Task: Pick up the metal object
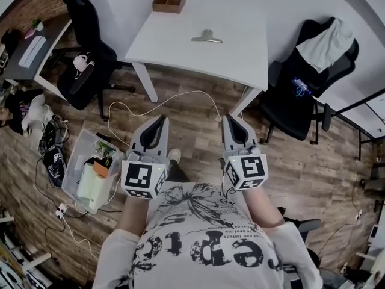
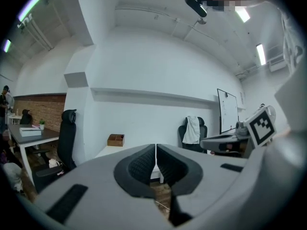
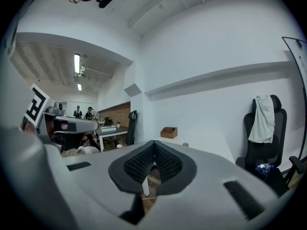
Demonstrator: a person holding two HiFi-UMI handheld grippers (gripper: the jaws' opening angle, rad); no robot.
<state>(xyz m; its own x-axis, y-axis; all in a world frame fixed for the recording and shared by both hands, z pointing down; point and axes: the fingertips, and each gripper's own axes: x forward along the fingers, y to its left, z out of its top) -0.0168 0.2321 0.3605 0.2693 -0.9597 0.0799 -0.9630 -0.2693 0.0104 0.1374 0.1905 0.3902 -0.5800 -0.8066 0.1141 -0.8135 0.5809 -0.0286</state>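
Left tool (image 1: 160, 124) and right tool (image 1: 230, 122) closed, empty | metal clip (image 1: 207, 38) far ahead on bench (image 1: 177, 48), lying crosswise | right nearer

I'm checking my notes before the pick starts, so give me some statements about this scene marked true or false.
1. The metal object lies on the white table, in neither gripper. True.
2. The left gripper has its jaws wide apart. False: they are together, with nothing between them.
3. The wooden box sits on the table's far side, apart from the metal object. True.
4. The right gripper is closed on the metal object. False: its jaws are shut on nothing.
5. A white cloth hangs over the black chair to the right of the table. True.
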